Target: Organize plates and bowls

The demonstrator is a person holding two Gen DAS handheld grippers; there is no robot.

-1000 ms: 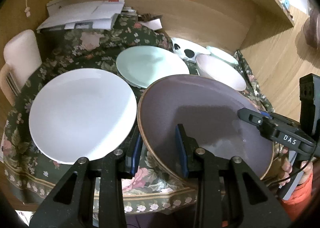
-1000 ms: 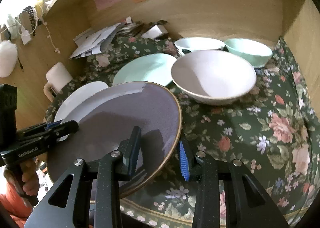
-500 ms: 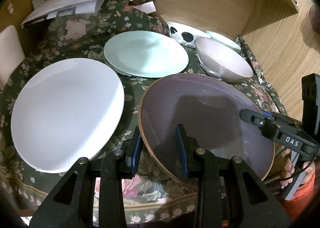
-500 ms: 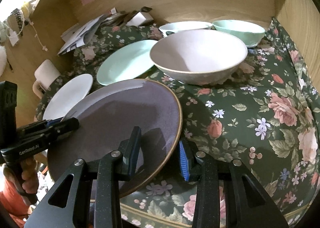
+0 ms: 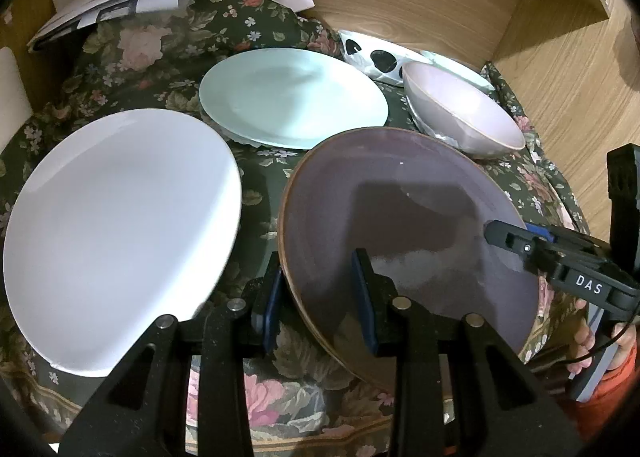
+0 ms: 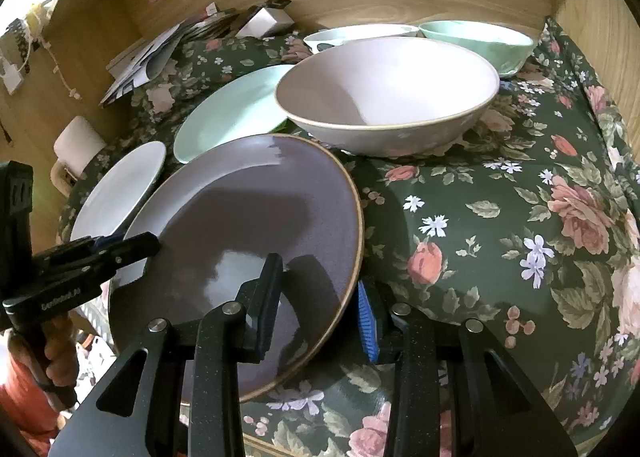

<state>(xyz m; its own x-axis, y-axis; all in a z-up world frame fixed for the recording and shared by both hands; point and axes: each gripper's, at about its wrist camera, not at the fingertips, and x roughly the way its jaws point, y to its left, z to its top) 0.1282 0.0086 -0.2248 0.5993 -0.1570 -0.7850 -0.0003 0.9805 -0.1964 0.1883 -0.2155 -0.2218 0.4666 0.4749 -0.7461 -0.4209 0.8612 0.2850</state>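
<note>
Two grippers share one load. From the left wrist, the left gripper [image 5: 316, 297] pinches the near rim of the purple plate [image 5: 400, 217], one finger above and one below; the right gripper [image 5: 504, 237] grips its far side, likely because a wide plate would tip from a single hold; beyond the fingertips lie a white plate [image 5: 120, 225], a mint plate [image 5: 292, 97] and a pale bowl [image 5: 460, 117] on the flowered cloth [image 5: 260, 185]. From the right wrist, the fingers clamp the plate's right rim; it is matte purple, brown-edged, tilted just above the cloth.
</note>
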